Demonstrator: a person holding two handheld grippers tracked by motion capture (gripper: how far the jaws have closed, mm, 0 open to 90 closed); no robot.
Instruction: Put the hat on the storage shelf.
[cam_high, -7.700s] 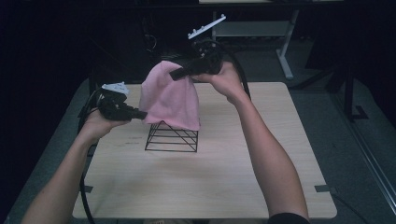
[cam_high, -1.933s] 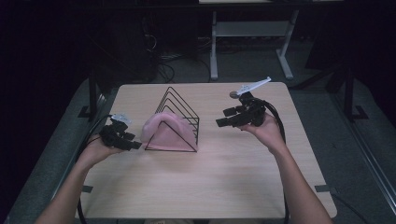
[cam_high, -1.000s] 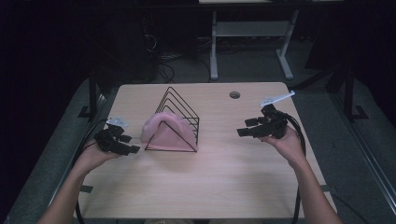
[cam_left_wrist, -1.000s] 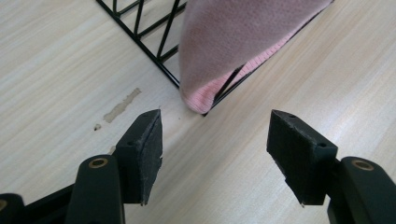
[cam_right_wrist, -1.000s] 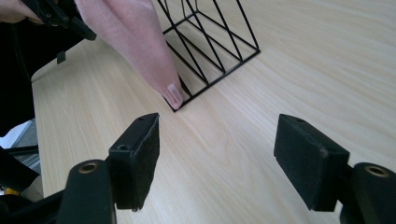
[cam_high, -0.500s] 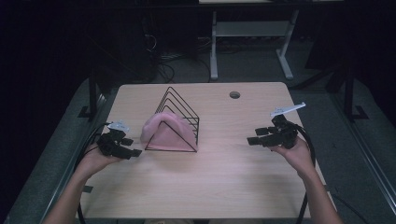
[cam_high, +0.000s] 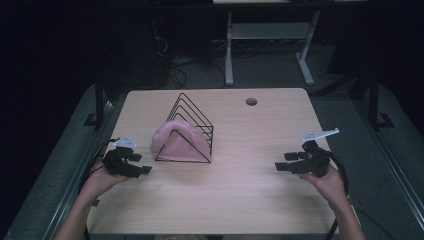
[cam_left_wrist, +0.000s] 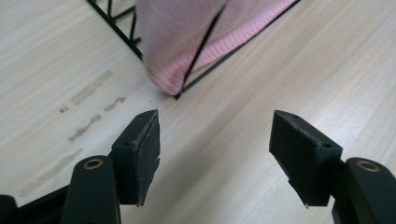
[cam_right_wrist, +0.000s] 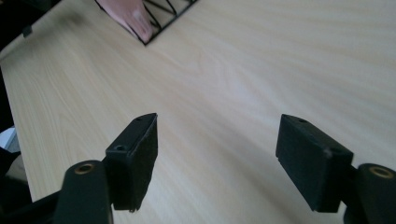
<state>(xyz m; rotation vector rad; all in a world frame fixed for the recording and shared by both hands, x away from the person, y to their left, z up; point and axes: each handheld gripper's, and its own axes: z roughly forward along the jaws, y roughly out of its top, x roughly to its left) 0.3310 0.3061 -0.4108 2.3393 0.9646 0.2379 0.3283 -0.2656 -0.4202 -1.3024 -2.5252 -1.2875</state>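
a light wood-grain table (cam_high: 240, 200) fills the middle of the high view, its top pale and evenly lit, with a small round hole (cam_high: 251, 101) near the far edge at about 1 o'clock. in the left gripper view the tabletop (cam_left_wrist: 84, 93) carries a few faint grey smudges. around the table the floor (cam_high: 350, 115) is dark grey, like carpet. at 12 o'clock, beyond the far edge, a white metal frame (cam_high: 265, 35) with two legs stands on that floor, and a tangle of dark cables (cam_high: 180, 65) lies at 11 o'clock. the room behind is almost black. dark stands (cam_high: 372, 95) rise at 2 o'clock and 10 o'clock.
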